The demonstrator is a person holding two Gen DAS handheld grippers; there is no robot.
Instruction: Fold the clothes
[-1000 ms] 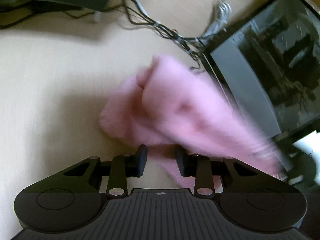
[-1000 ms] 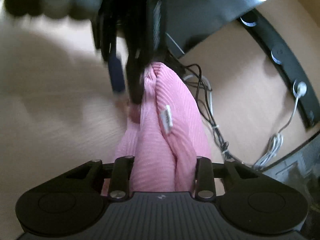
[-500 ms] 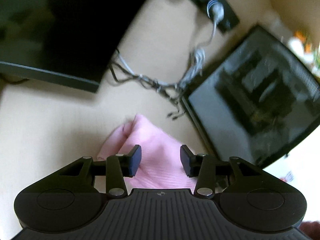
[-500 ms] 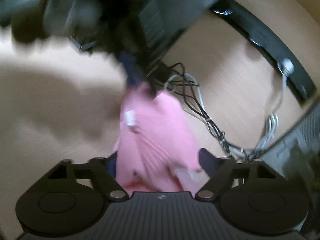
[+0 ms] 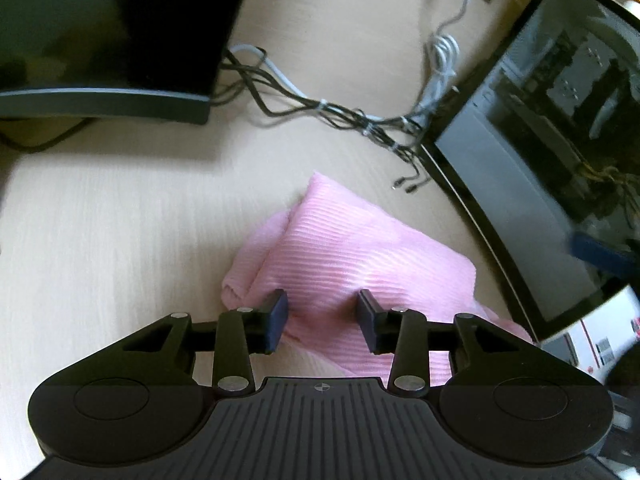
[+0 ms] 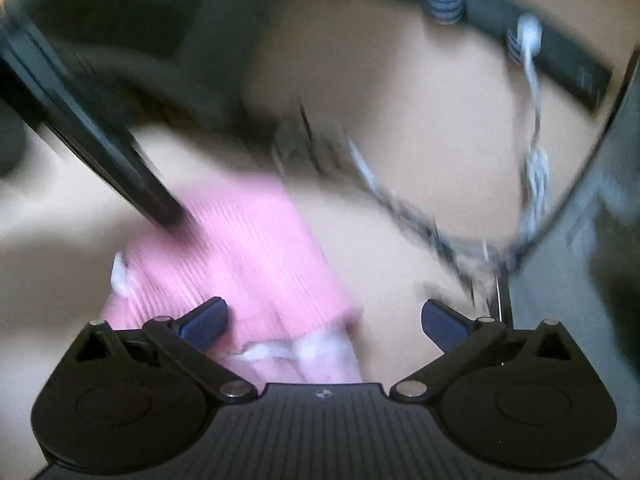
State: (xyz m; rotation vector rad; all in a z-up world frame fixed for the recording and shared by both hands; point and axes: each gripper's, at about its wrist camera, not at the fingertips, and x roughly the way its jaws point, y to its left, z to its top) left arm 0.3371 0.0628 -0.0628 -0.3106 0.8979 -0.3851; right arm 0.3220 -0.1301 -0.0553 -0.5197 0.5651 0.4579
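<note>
A pink ribbed garment (image 5: 352, 256) lies folded in a bundle on the light wooden desk (image 5: 112, 232). My left gripper (image 5: 323, 320) is open and hovers just over its near edge, with nothing between the fingers. In the blurred right wrist view the same pink garment (image 6: 248, 256) lies on the desk with a white label (image 6: 120, 276) at its left edge. My right gripper (image 6: 324, 322) is wide open above its near right corner and holds nothing.
A dark monitor (image 5: 104, 40) stands at the back left. A bundle of cables (image 5: 340, 112) runs across the desk behind the garment. A glass-sided computer case (image 5: 552, 152) stands on the right. A black power strip (image 6: 560, 52) lies at the back.
Both grippers have let go of the pink garment and opened. It has dropped onto the desk as a folded bundle. Both grippers have pulled back a little.
</note>
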